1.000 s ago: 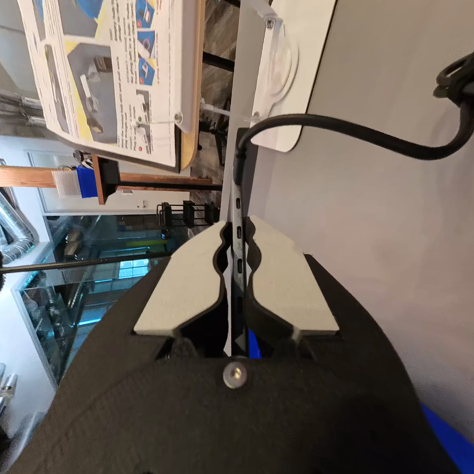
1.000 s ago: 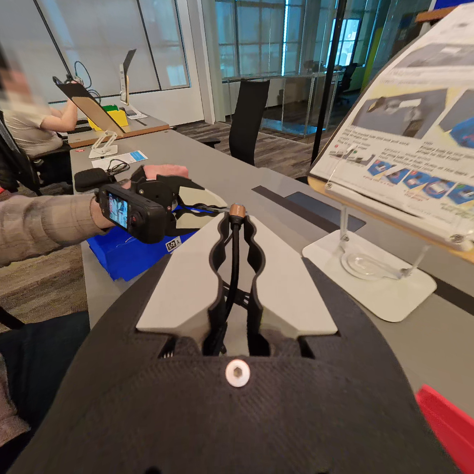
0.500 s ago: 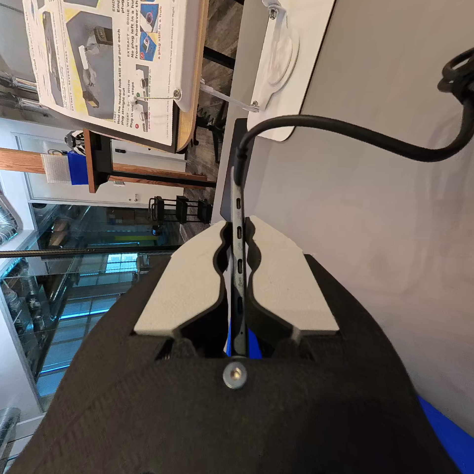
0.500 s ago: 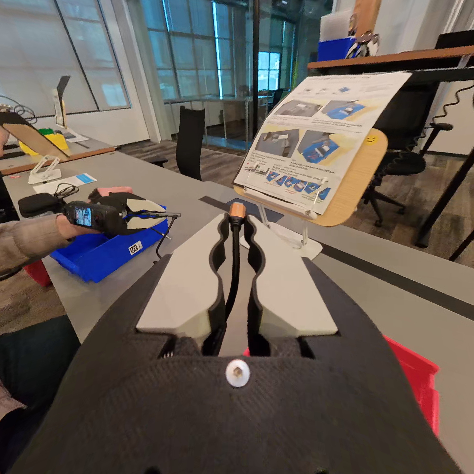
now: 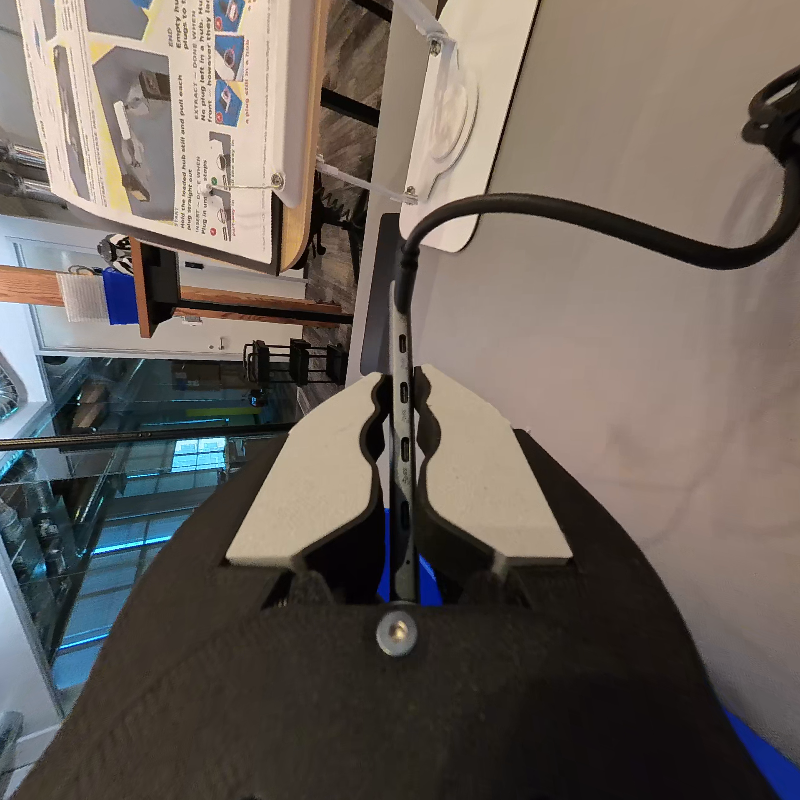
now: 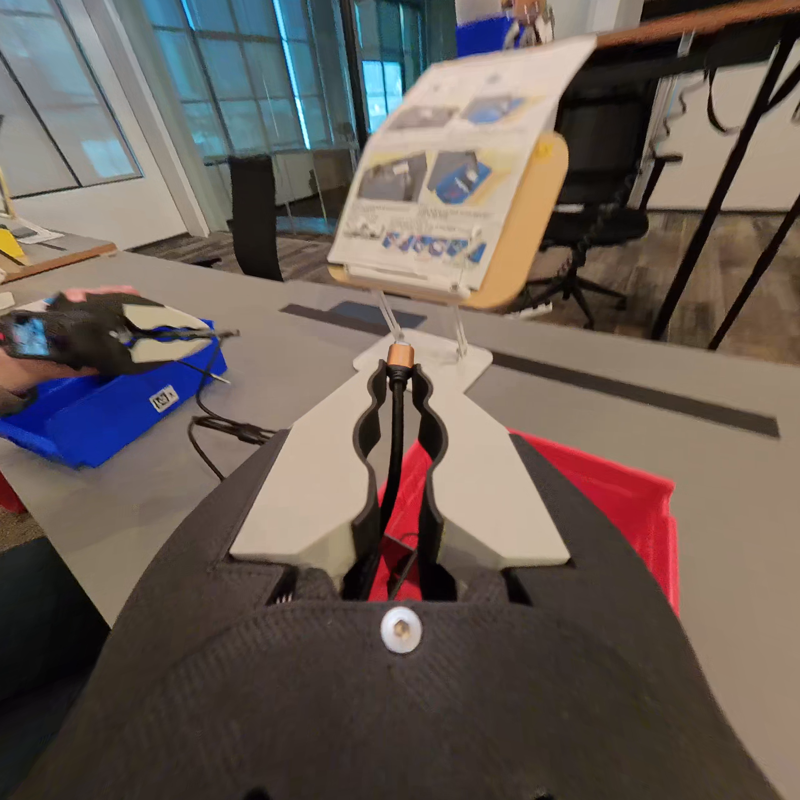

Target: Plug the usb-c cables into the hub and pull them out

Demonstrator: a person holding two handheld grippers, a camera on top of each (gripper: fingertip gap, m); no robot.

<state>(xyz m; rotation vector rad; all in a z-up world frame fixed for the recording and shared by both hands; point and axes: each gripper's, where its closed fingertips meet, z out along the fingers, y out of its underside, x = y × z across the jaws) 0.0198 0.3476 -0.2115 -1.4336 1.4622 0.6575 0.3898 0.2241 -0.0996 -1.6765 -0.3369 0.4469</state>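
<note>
**Grey desk, two grippers, one hub and one cable**

Grey table [image 6: 649, 454] fills the room's middle, with big windows behind it.

The left gripper [image 5: 400, 381] is squeezed tight on a thin grey hub [image 5: 402, 433]. The hub sits edge-up between the two fingers and pokes out past the tips. Its little ports face the camera. A black cord [image 5: 606, 233] comes out of the hub's far end and bends away over the table.

The right gripper [image 6: 399, 368] pinches a black usb-c cable [image 6: 395, 433]. Its copper plug [image 6: 400, 354] sticks out just past the fingertips. A red bin [image 6: 606, 498] lies under this gripper. Far to the left, the other gripper hangs over a blue bin [image 6: 108, 402]. A paper stand [image 6: 454, 195] is behind.
</note>
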